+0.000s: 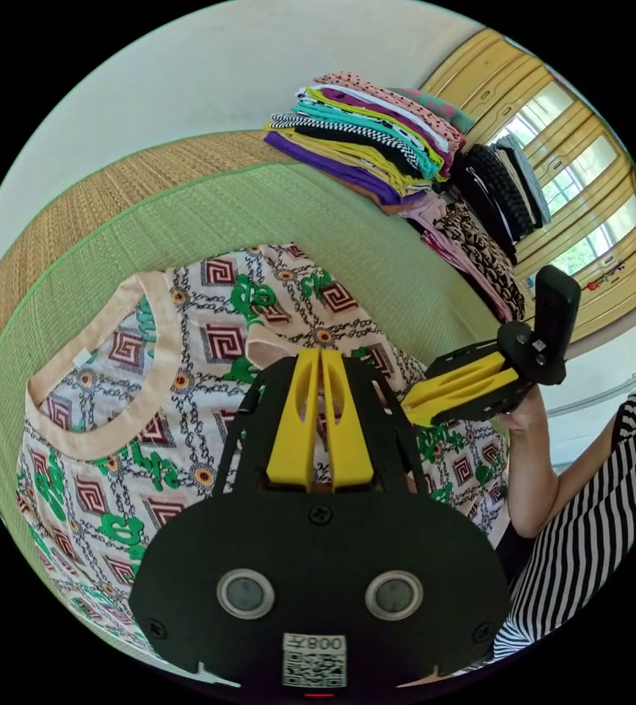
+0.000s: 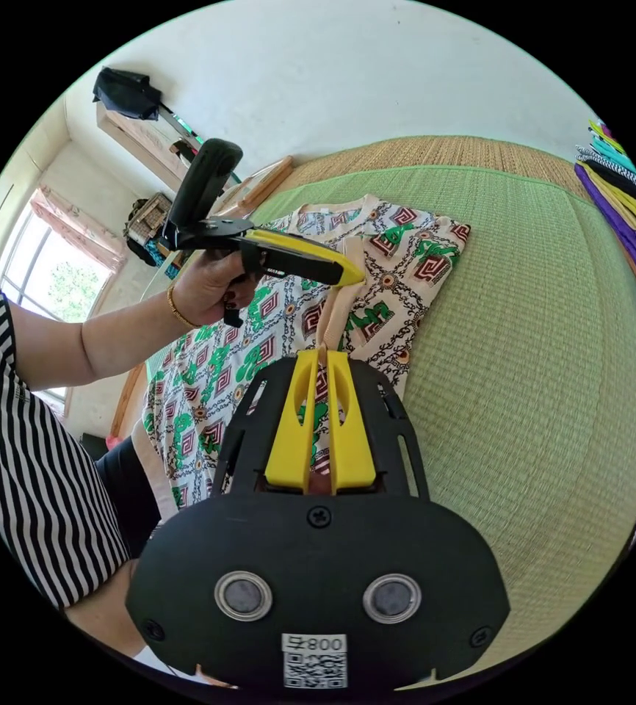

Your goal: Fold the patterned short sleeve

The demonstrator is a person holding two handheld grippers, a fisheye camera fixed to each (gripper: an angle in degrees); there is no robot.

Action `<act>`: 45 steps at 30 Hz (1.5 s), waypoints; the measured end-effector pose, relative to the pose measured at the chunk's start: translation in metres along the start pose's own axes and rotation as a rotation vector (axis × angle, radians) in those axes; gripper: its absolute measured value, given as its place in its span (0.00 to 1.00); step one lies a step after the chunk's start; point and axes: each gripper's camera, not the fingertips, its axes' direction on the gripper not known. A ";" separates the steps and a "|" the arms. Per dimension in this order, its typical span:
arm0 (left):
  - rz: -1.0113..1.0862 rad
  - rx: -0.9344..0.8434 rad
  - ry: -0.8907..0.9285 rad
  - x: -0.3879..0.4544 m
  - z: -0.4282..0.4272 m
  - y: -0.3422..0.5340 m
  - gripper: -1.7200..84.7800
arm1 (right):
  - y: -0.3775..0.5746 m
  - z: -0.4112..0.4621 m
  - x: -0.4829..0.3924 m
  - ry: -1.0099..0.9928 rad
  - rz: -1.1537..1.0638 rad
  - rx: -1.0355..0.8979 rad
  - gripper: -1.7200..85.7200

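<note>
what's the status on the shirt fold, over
Left gripper and right gripper both shut on sleeve cuff. Patterned shirt flat on green mat. Nothing blocking.

We see a soft knit patterned short sleeve [image 1: 208, 352] with ribbed trim on a coarse woven mat [image 1: 377, 242]. Our left gripper [image 1: 321, 356] and right gripper [image 2: 320, 356] look like matt black and yellow plastic.

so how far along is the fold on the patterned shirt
Early. The patterned shirt lies spread on the green mat. Both grippers, left and right, have shut on the peach-edged sleeve, lifting it. The body folds remain to be done.
</note>
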 end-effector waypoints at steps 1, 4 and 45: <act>-0.017 -0.001 -0.006 -0.001 -0.001 0.005 0.02 | 0.000 -0.002 0.000 0.002 0.004 0.009 0.04; -0.048 -0.008 -0.008 -0.005 -0.002 0.013 0.02 | 0.003 -0.010 0.000 -0.018 0.006 0.034 0.04; 0.019 0.067 -0.065 0.028 0.058 0.035 0.02 | 0.021 -0.037 0.000 0.112 0.312 0.152 0.02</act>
